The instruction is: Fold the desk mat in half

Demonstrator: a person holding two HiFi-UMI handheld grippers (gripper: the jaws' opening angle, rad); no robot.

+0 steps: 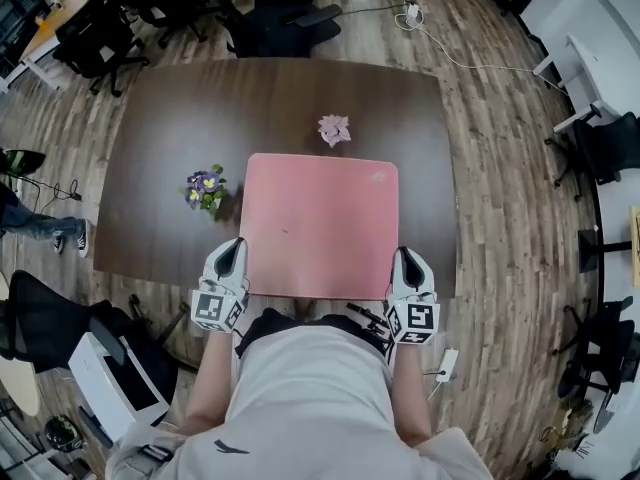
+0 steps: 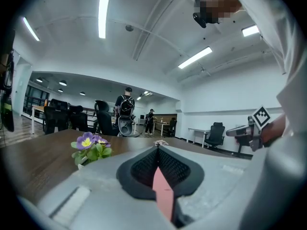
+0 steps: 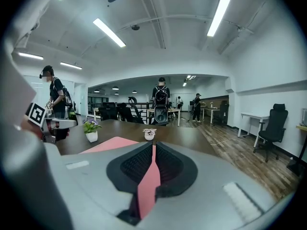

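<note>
A pink desk mat (image 1: pixel 320 223) lies flat on the dark wooden table (image 1: pixel 150 168), its near edge at the table's front. My left gripper (image 1: pixel 230 260) is shut on the mat's near left corner. In the left gripper view a pink strip of the mat (image 2: pixel 163 190) is pinched between the black pads (image 2: pixel 141 169) of the left gripper (image 2: pixel 157 150). My right gripper (image 1: pixel 408 268) is shut on the near right corner. The right gripper view shows the right gripper (image 3: pixel 153 147) with the mat's edge (image 3: pixel 148 186) clamped in it, and the flat mat (image 3: pixel 108 144) stretches away to the left.
A small pot of purple flowers (image 1: pixel 205 188) stands just left of the mat. A pink flower pot (image 1: pixel 334 128) stands just beyond its far edge. Office chairs (image 1: pixel 285 18) sit behind the table. A white box (image 1: pixel 115 373) rests on the floor at left. People stand in the background.
</note>
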